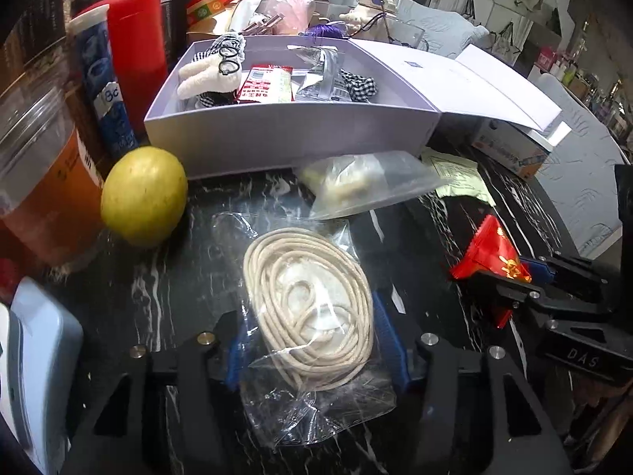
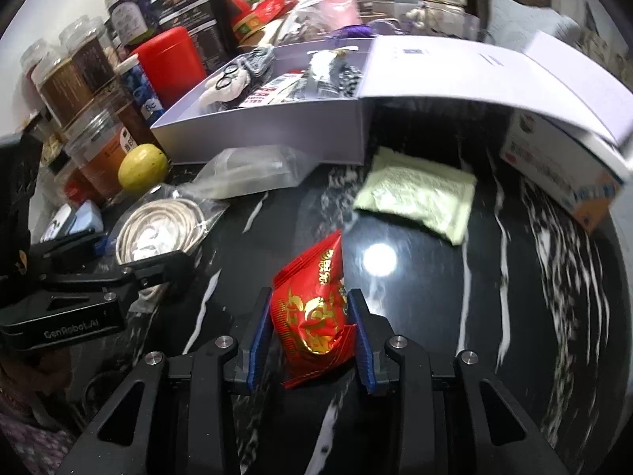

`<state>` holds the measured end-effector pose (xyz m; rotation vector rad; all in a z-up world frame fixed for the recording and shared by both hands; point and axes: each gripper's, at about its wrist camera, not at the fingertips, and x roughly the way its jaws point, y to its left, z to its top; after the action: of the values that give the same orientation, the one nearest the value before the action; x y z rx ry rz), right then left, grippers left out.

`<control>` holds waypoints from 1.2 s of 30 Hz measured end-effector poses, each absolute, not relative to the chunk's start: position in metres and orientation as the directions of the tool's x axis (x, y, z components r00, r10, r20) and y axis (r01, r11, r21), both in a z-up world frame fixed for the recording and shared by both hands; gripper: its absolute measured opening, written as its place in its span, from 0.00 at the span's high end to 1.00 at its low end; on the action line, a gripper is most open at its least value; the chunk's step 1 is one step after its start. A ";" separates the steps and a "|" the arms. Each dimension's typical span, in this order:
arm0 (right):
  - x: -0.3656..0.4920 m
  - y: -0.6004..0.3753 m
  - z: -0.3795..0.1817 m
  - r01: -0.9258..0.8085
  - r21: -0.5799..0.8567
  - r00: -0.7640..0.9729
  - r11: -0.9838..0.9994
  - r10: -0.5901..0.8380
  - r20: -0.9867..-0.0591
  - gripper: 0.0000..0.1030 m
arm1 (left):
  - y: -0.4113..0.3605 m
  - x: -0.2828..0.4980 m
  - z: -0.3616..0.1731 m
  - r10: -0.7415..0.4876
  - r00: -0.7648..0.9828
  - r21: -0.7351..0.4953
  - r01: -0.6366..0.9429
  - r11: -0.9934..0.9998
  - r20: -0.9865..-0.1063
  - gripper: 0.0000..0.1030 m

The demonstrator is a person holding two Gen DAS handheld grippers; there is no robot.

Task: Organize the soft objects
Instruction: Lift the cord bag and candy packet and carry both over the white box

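Observation:
My left gripper [image 1: 312,316] is shut on a clear bag of coiled beige cord [image 1: 308,304], held low over the black marble table [image 1: 158,285]; it also shows in the right wrist view [image 2: 158,229]. My right gripper [image 2: 308,308] is shut on a red snack packet [image 2: 312,308], also seen in the left wrist view [image 1: 490,257]. An open lavender box [image 1: 285,138] behind holds a white plush [image 1: 209,73], a red-and-white packet [image 1: 265,83] and checkered fabric [image 1: 356,83].
A clear bag with pale contents [image 1: 364,182] and a green sachet [image 2: 415,198] lie in front of the box. A yellow-green fruit [image 1: 144,196], jars [image 1: 35,182] and a red canister [image 1: 136,51] stand left. A carton [image 2: 561,170] sits right under the box lid [image 2: 494,75].

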<state>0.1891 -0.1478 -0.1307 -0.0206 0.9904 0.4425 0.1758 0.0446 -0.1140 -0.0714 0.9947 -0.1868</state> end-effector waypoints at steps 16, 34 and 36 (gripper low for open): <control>0.127 -0.171 -0.125 -0.281 0.228 0.516 0.932 0.347 -0.783 0.65 | 0.032 0.119 -0.098 -0.242 0.552 -0.173 0.174 0.969 -0.798 0.49; 0.062 -0.172 -0.079 -0.295 0.219 0.616 0.930 0.360 -0.701 0.65 | 0.020 0.072 -0.039 -0.293 0.680 -0.181 0.232 0.956 -0.672 0.49; 0.059 -0.172 -0.071 -0.302 0.209 0.633 0.930 0.360 -0.686 0.65 | 0.019 0.069 -0.030 -0.297 0.698 -0.175 0.242 0.954 -0.652 0.49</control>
<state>0.0587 -0.1720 -0.0708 0.0768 0.8007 0.3792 0.0688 0.0188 -0.0297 -0.0777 0.7399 -0.3008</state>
